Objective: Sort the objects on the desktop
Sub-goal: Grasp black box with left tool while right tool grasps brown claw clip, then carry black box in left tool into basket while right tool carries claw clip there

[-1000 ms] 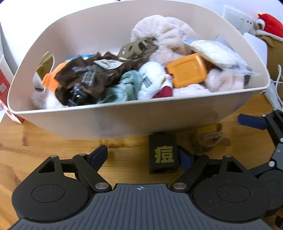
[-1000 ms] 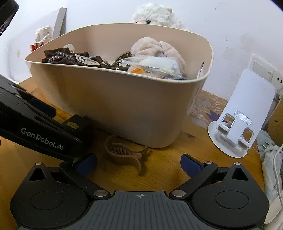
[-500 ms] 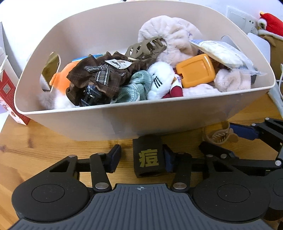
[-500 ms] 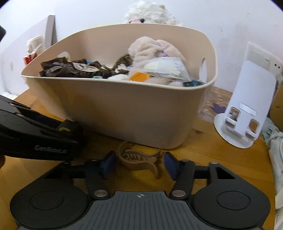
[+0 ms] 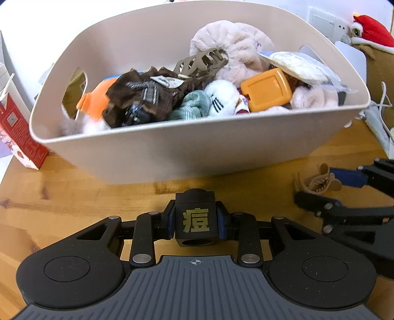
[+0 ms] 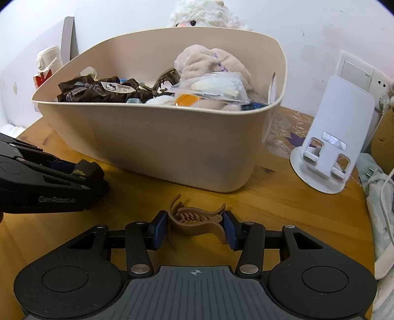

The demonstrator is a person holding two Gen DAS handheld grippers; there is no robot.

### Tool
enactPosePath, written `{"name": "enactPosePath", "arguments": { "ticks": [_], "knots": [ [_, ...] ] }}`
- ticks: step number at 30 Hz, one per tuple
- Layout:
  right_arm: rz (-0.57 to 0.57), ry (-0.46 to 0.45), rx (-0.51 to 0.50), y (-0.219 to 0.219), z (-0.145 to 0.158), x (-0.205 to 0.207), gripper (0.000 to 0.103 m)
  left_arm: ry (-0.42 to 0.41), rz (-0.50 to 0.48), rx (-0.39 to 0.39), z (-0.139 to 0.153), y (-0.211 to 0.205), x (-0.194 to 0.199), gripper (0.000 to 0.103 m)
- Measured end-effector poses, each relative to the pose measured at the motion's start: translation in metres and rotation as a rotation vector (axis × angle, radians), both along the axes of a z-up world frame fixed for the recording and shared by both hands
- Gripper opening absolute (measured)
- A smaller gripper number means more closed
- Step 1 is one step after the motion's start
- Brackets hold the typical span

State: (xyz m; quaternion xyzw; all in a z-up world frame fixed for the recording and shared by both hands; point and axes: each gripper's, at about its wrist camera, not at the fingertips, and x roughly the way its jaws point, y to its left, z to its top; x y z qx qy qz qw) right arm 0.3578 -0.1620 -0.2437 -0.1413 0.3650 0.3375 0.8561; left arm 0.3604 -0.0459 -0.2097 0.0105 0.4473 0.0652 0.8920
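Left wrist view showed my left gripper [image 5: 196, 222] pinching the black block [image 5: 195, 219] just before the nearly full bin [image 5: 172, 152], my right gripper [image 6: 195, 227] pinching the hair clip [image 6: 197, 219] above the desk [image 6: 283, 209]; I judged only these remained.

Setting: home desk, likely a bedroom or living area. Wooden tabletop [image 6: 283, 204] against a white wall with a light switch and socket [image 6: 362, 73]. Beige bin [image 5: 197, 147] holds scrunchies, hair clips, plush bits. White plush toy [image 6: 204, 12] behind it; white phone stand [image 6: 330, 137] alongside.
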Motion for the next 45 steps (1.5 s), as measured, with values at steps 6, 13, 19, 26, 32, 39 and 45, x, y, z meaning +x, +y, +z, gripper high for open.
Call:
{"name": "enactPosePath", "arguments": {
  "ticks": [6, 13, 19, 26, 32, 39, 45],
  "knots": [
    [0.016, -0.017, -0.009, -0.011, 0.009, -0.009, 0.046, 0.009, -0.013, 0.004, 0.001, 0.005, -0.022, 0.032],
    [-0.001, -0.009, 0.019, -0.028, 0.027, -0.013, 0.046, 0.006, -0.05, 0.03, 0.01, 0.012, -0.05, 0.032],
    [0.026, -0.017, 0.063, -0.043, 0.053, -0.03, 0.046, -0.019, -0.059, 0.016, 0.034, 0.011, -0.061, 0.032],
    [0.072, -0.058, 0.101, -0.06, 0.091, -0.045, 0.046, -0.062, -0.074, 0.008, 0.065, 0.016, -0.075, 0.032],
    [0.078, -0.107, 0.126, -0.072, 0.127, -0.042, 0.046, -0.082, -0.071, 0.017, 0.091, 0.026, -0.079, 0.032],
    [0.083, -0.169, 0.157, -0.071, 0.161, -0.03, 0.046, -0.131, -0.051, 0.023, 0.125, 0.034, -0.068, 0.032],
    [0.096, -0.223, 0.187, -0.059, 0.183, -0.019, 0.046, -0.178, -0.061, 0.041, 0.15, 0.037, -0.053, 0.032]
  ]
}}
